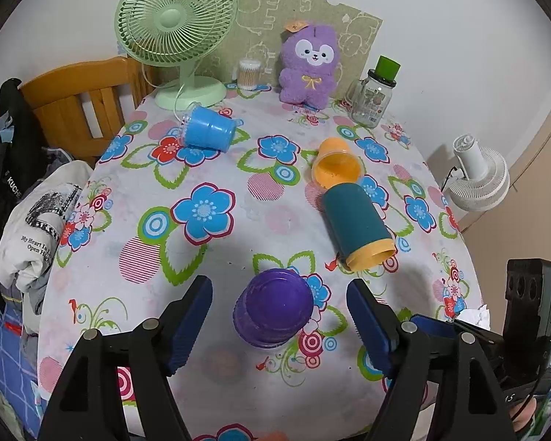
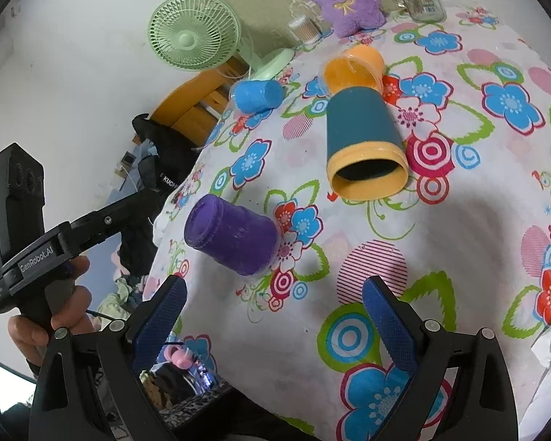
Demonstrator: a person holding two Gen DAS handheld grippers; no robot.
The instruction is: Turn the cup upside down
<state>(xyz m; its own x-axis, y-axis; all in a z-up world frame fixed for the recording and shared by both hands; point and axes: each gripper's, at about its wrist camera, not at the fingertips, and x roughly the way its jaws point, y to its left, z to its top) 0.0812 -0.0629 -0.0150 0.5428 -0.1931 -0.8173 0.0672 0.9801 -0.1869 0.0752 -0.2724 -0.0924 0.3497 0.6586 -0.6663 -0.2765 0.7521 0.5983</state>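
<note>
Left gripper spread wide around inverted purple cup, pads apart from it, teal cup lying on floral tablecloth

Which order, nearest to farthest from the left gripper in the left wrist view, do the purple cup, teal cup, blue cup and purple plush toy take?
Measured from the left gripper:
1. Purple cup, between the fingers, upside down.
2. Teal cup, on its side, to the right.
3. Blue cup, on its side, far left.
4. Purple plush toy, upright at the table's back edge.
</note>
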